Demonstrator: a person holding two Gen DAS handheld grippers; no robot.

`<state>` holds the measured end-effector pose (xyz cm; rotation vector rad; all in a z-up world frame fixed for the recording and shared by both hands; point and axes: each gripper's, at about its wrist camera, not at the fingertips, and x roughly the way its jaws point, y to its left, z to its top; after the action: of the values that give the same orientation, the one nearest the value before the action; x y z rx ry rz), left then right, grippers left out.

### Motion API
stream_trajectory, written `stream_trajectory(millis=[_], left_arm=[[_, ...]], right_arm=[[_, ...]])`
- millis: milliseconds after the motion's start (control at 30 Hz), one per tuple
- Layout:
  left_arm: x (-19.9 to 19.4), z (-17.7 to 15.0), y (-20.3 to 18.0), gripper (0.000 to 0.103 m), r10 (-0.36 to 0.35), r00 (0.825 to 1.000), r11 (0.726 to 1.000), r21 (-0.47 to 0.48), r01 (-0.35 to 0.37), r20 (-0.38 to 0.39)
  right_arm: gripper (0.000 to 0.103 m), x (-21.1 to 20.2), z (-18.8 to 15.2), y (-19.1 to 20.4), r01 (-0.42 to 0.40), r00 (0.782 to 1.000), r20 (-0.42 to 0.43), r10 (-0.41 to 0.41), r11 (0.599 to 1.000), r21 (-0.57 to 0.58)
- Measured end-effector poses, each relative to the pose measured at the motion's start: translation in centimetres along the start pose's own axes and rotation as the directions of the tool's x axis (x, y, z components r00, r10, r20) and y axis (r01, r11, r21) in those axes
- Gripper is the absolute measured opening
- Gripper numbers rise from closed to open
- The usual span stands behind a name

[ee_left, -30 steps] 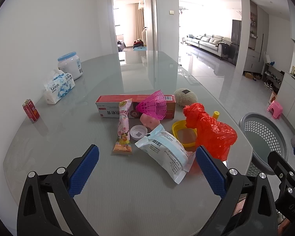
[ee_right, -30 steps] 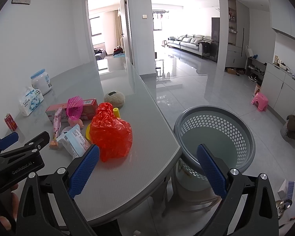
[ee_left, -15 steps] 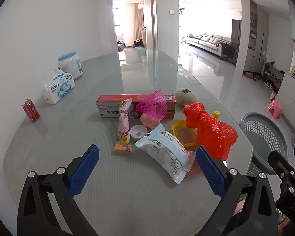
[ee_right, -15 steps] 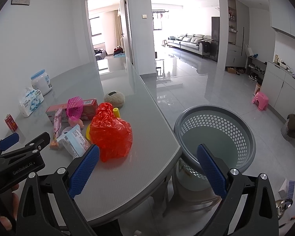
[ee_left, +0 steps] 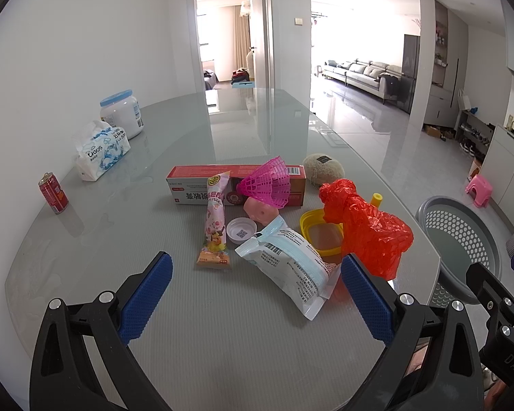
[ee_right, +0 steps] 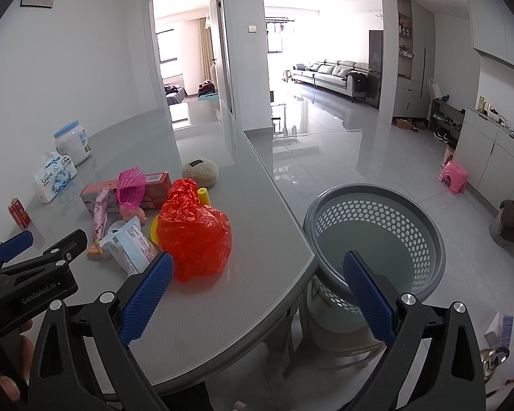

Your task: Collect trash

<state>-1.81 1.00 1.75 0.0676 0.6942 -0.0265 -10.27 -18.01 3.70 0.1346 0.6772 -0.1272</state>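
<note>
A pile of trash lies on the glass table (ee_left: 222,342): a red plastic bag (ee_left: 370,229), a white and blue wrapper (ee_left: 291,267), a pink snack packet (ee_left: 216,219), a red box (ee_left: 195,185), a pink mesh cup (ee_left: 267,185), a yellow lid (ee_left: 320,233) and a white cap (ee_left: 241,231). The grey perforated basket (ee_right: 377,236) stands off the table's right edge. My left gripper (ee_left: 255,299) is open and empty, just short of the wrapper. My right gripper (ee_right: 257,296) is open and empty over the table's corner, the red bag (ee_right: 195,233) ahead to its left.
A red can (ee_left: 53,191), a tissue pack (ee_left: 101,149) and a white jar (ee_left: 121,113) stand at the table's left. A round beige object (ee_left: 323,171) lies behind the pile. A pink stool (ee_right: 454,176) stands on the floor.
</note>
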Motion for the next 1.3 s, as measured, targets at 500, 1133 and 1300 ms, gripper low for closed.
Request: stream_trajectory(millis=[500, 1133, 1300], left_arm=[[1.0, -0.7, 1.2, 0.097, 0.025, 1.0, 1.0, -0.007, -0.026, -0.012], [4.7, -1.5, 4.3, 0.097, 0.052, 0.995, 0.997, -0.046, -0.055, -0.081], [5.5, -1.6, 4.3, 0.097, 0.041, 0.994, 0.998, -0.049, -0.046, -0.096]], right_arm=[[0.095, 0.9, -0.2, 0.3, -0.035, 0.999, -0.012, 0.034, 0.999, -0.018], [0.095, 8.7, 1.2, 4.0, -0.138, 0.988, -0.085, 0.128, 0.983, -0.124], [0.095, 10.6, 2.1, 4.8, -0.153, 0.985, -0.098, 0.141, 0.98, -0.128]])
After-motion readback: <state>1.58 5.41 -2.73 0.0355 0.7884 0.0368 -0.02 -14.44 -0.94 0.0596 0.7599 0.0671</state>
